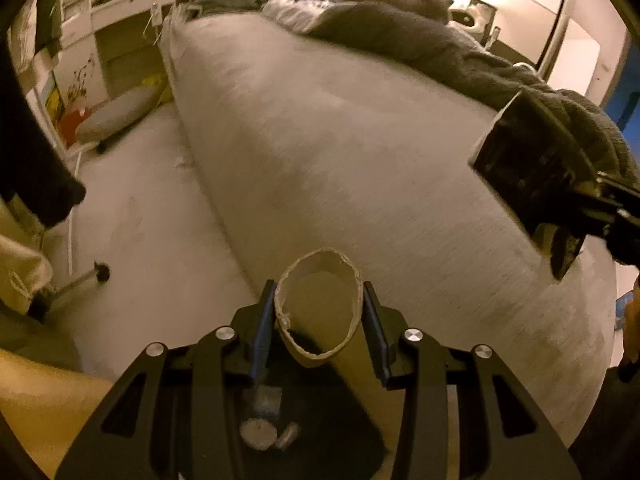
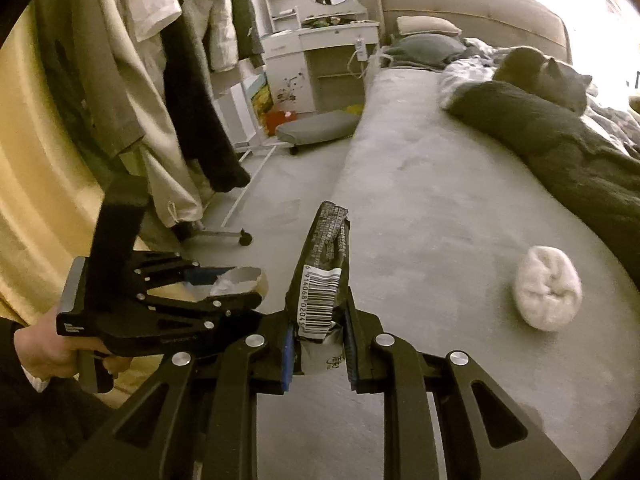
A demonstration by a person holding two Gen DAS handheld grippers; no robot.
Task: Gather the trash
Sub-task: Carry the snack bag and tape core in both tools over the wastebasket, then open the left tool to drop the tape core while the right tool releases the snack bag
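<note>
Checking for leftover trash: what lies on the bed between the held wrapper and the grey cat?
In the right wrist view, between wrapper and cat: bare mattress, then a dark blanket.

The dark crumpled wrapper [image 2: 322, 276] carries a white barcode label whose digits along the edge read roughly "6 914068 02045", though the last figures are cut off, and small print lower down is too blurred to read.

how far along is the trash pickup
Done: two pieces are off the bed. In hand: the left gripper clamps a cardboard tube; the right gripper clamps a dark wrapper. Left: no bin is in view, so both still need dropping. A white balled sock lies on the bed, likely laundry.
</note>
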